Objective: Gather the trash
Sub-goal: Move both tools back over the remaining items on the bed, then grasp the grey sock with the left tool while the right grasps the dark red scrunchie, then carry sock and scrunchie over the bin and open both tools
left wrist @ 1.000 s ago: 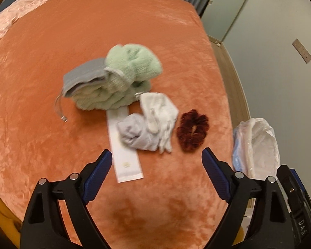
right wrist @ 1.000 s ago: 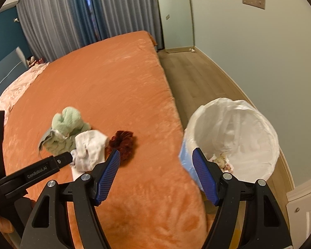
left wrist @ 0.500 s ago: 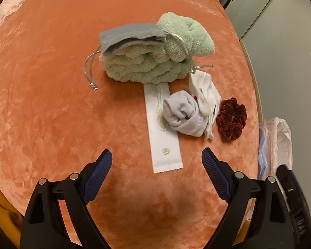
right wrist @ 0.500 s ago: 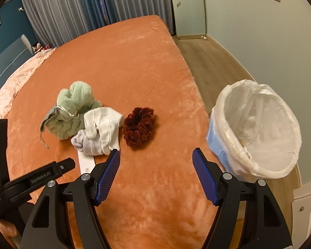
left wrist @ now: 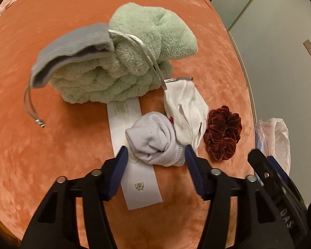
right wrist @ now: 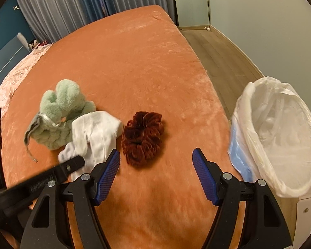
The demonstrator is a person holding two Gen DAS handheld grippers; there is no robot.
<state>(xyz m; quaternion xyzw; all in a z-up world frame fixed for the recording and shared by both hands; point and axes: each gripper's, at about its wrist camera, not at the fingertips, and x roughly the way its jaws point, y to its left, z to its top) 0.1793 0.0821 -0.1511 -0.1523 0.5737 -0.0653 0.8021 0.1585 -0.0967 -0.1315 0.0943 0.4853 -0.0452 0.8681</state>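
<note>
Two tongs work over an orange velvet bed [right wrist: 134,58] where small items lie in a cluster. Left tongs [left wrist: 155,159] are part open, their blue pads flanking a balled grey sock [left wrist: 155,139] on both sides; whether the pads already touch it cannot be told, and nothing is lifted yet. That placement suggests the sock is the piece about to be gripped. The sock lies on a white paper strip [left wrist: 139,184] with a serrated end, which runs from 12 to 6 o'clock under it. At 12 o'clock of the sock sits a bundled green towel [left wrist: 134,62] with a grey drawstring pouch [left wrist: 72,49] draped over its 9 o'clock side. Touching the sock at 2 o'clock is a white glove [left wrist: 186,112], and just beside that, at 3 o'clock, a dark red scrunchie [left wrist: 222,132]. Right tongs [right wrist: 156,166] hang wide open and empty, aimed at the bed just short of the scrunchie, probably waiting their turn. A bin [right wrist: 280,137] lined with a white bag stands on the floor against the bed's edge, at 3 o'clock in the right view, close enough for short drops. Beyond, wood flooring [right wrist: 217,56], pale walls and grey curtains [right wrist: 62,8] at 11 o'clock frame the bedroom.
</note>
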